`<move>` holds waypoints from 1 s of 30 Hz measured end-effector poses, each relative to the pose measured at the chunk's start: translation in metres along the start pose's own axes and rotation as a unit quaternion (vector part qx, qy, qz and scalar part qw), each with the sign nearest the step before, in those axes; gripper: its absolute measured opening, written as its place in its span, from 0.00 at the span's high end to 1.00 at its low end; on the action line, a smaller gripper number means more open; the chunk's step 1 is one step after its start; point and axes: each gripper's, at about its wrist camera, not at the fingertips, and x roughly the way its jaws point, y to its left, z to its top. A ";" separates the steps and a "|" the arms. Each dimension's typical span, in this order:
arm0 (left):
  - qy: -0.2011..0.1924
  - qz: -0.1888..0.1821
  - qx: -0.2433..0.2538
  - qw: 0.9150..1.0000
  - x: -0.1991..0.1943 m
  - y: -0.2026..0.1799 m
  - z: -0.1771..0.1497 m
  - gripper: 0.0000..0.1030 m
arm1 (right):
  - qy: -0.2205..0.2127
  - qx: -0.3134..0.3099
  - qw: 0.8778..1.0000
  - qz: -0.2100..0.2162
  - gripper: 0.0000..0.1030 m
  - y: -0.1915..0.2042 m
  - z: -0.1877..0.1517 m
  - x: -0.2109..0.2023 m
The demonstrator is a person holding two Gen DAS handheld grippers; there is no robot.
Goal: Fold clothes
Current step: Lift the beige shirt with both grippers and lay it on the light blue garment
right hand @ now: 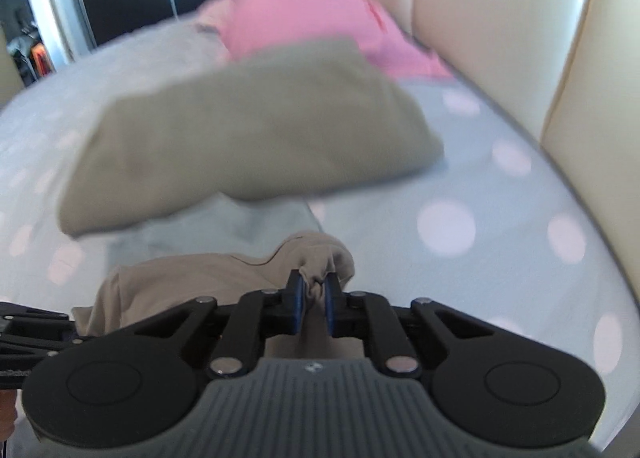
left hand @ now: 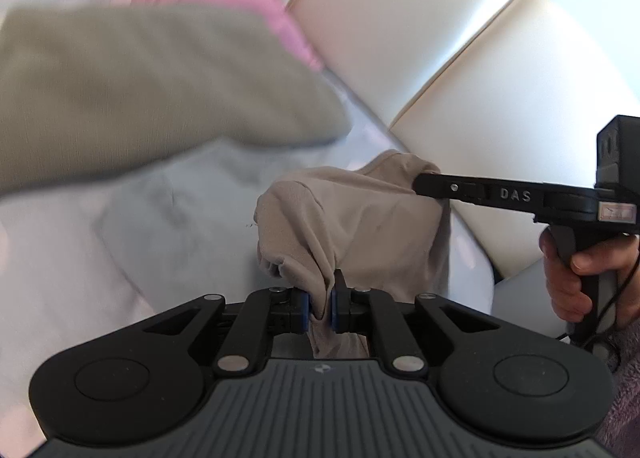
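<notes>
The left claw point(left hand: 320, 308) is closed on a bunched fold of the beige garment point(left hand: 360, 218), and the right claw point(right hand: 314, 302) is closed on another gathered edge of the same cloth. The garment hangs between the two claws, lifted above the bed point(right hand: 480, 186) with its dotted sheet. Behind it lie a blurred olive-grey garment point(right hand: 248, 130) and a pink garment point(right hand: 296, 10), near the cream headboard point(right hand: 500, 18).

Right gripper point(right hand: 315, 298) jaws pinch the beige garment point(right hand: 192, 278) above the bed point(right hand: 480, 186).
</notes>
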 end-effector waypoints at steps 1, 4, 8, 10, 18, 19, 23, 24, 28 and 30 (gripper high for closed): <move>-0.009 0.001 0.007 1.000 -0.006 -0.002 0.004 0.93 | -0.014 -0.008 1.000 -0.001 0.88 0.004 0.002 -0.009; -0.017 0.012 0.013 1.000 -0.013 -0.002 0.022 0.93 | -0.039 -0.030 0.999 -0.007 0.88 0.018 0.014 -0.018; -0.004 0.048 0.004 0.999 -0.002 0.016 0.046 0.93 | -0.037 -0.046 0.998 -0.016 0.88 0.035 0.036 0.005; 0.013 0.063 -0.014 0.998 0.009 0.033 0.053 0.93 | -0.026 -0.044 0.999 -0.014 0.88 0.040 0.047 0.024; 0.066 0.113 -0.014 0.991 0.062 0.067 0.057 0.90 | 0.028 -0.031 0.999 -0.026 0.88 0.050 0.045 0.109; 0.068 0.116 -0.013 0.991 0.063 0.067 0.057 0.87 | 0.030 -0.026 0.999 -0.026 0.86 0.049 0.044 0.114; 0.077 0.122 -0.008 0.989 0.056 0.064 0.056 0.77 | 0.023 -0.022 0.999 -0.039 0.63 0.049 0.041 0.110; 0.077 0.126 -0.003 0.989 0.051 0.062 0.054 0.74 | 0.018 -0.025 0.998 -0.045 0.63 0.049 0.040 0.105; 0.075 0.134 0.010 0.988 0.028 0.053 0.044 0.73 | -0.003 -0.034 0.996 -0.083 0.63 0.046 0.027 0.071; 0.075 0.133 0.012 0.988 0.017 0.048 0.039 0.73 | -0.005 -0.019 0.994 -0.104 0.62 0.041 0.015 0.054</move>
